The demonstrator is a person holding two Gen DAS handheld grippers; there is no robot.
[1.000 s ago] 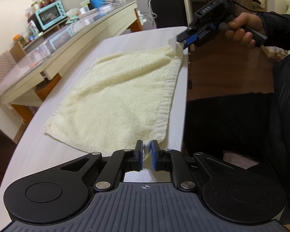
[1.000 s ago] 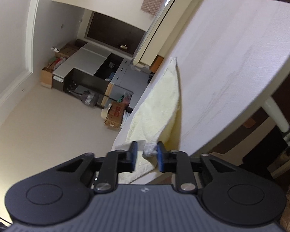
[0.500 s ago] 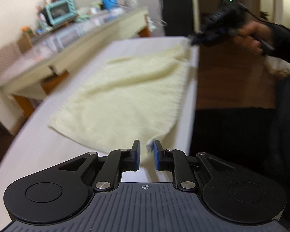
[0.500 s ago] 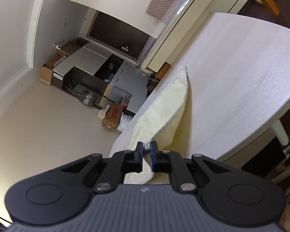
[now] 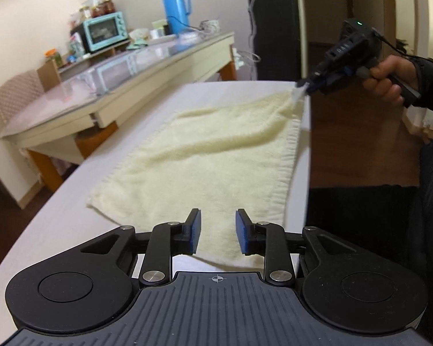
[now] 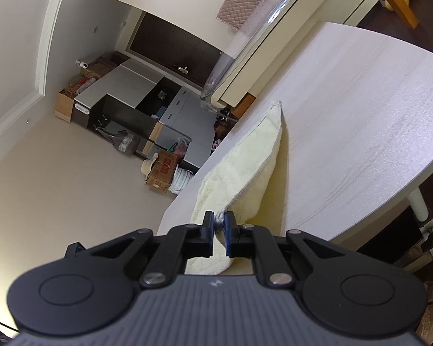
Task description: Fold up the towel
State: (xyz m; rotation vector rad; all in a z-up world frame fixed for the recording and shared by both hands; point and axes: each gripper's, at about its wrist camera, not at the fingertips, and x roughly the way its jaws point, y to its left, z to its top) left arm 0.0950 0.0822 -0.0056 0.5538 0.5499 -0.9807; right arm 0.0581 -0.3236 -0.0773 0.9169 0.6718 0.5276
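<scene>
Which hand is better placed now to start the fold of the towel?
Right. The right gripper is shut on a lifted towel corner. The left gripper has just been opening; its pads press nothing.

No readable text anywhere. The right gripper (image 5: 301, 88) body carries pale characters, too blurred to make out (left wrist view). A cardboard box (image 6: 163, 174) on the floor bears a red mark, illegible.
</scene>
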